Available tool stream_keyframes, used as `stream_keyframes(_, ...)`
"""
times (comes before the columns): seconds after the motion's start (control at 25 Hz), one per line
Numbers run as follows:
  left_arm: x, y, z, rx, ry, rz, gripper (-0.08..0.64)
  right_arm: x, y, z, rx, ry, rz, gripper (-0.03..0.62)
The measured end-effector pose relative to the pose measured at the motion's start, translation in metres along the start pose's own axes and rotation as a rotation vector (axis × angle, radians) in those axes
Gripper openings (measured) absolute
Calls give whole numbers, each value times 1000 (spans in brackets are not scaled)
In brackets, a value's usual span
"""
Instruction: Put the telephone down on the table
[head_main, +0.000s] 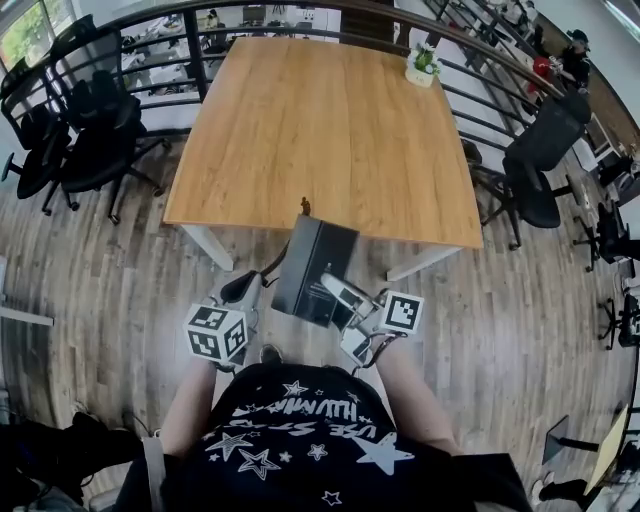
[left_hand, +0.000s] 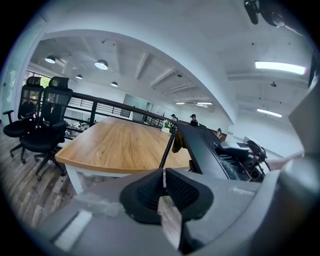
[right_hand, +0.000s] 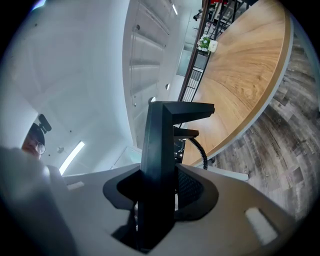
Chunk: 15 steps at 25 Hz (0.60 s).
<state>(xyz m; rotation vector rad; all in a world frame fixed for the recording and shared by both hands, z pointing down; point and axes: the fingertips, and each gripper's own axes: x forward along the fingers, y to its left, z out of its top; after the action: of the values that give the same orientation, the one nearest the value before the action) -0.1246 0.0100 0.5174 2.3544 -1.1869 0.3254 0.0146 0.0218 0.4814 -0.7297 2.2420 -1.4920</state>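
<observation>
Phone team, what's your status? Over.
Left gripper shut on cord. Right gripper shut on phone. Phone midair, short of table. Plant far off, path clear.

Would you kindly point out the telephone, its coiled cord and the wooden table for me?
telephone (head_main: 305, 260): head view, dark flat side.
coiled cord (left_hand: 168, 148): left gripper view, middle of its visible stretch.
wooden table (head_main: 330, 130): head view, bare top.

Wide open tabletop (head_main: 330, 130) ahead, small potted plant (head_main: 423, 63) at its far right corner, office chairs (head_main: 95, 135) flanking both sides

I hold the telephone (head_main: 315, 265) short of the table's (head_main: 330, 130) near edge. Potted plant (head_main: 423, 62): far right corner. Office chairs (head_main: 100, 135): left.
</observation>
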Motion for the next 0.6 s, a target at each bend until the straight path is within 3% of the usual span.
stream_keyframes(0.6, -4, 53, -3, -25, 29, -42, 18, 47, 11, -9, -3, -30, 1, 164)
